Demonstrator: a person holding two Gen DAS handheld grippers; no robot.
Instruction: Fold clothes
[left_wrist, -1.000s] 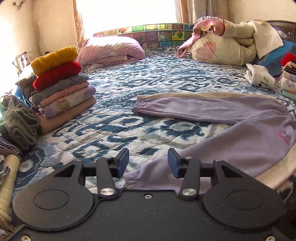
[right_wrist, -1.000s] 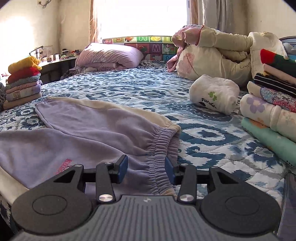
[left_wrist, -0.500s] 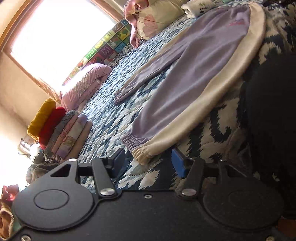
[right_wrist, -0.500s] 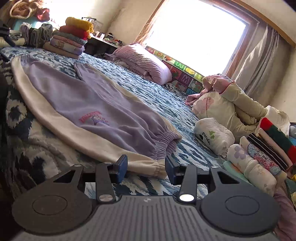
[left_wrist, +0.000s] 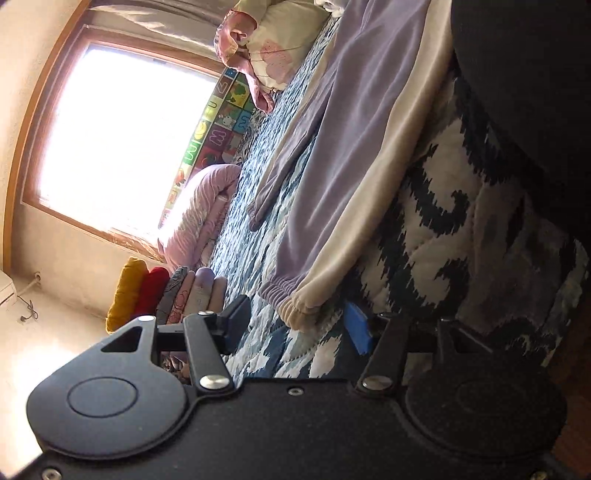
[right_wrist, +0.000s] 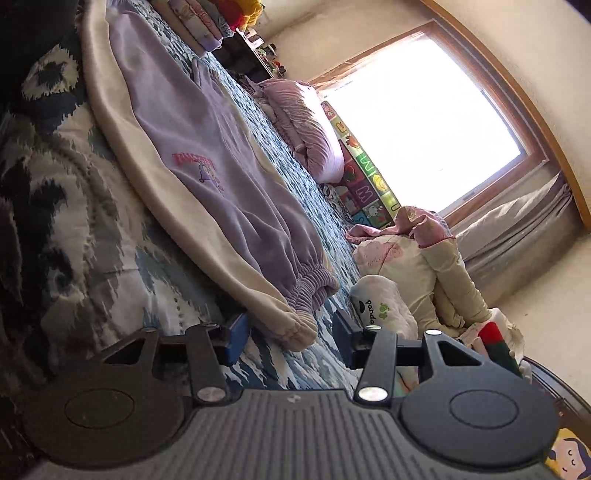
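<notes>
Sunlit window (left_wrist: 122, 140) and beige walls form the background; both views are rolled sideways. Blue-and-white patterned quilt (left_wrist: 454, 236) covers the bed. Lilac trousers (left_wrist: 332, 177) with cream side stripes lie spread flat on the quilt near its edge, legs pointing towards the folded stack (left_wrist: 173, 291) of yellow, red and pastel clothes.

Left gripper (left_wrist: 297, 325): jaws open, nothing held. One cuff (left_wrist: 295, 302) of the trousers lies in line with the gap, just ahead of the fingertips; contact cannot be confirmed.

Right gripper (right_wrist: 291, 339): jaws open, nothing held. The elastic waistband (right_wrist: 303, 291) of the trousers (right_wrist: 207, 147) lies in line with the gap, just ahead of the fingertips. A pink print (right_wrist: 195, 162) shows on the upper part of the trousers.

A white "panda" bundle (right_wrist: 380, 306) rests on the quilt (right_wrist: 110, 258) just beyond the waistband. A lilac pillow (right_wrist: 310, 133) lies at the far side, against an alphabet mat (right_wrist: 365, 184) below the window (right_wrist: 424, 122). A floral duvet heap (right_wrist: 417, 254) sits beside the bundle.
</notes>
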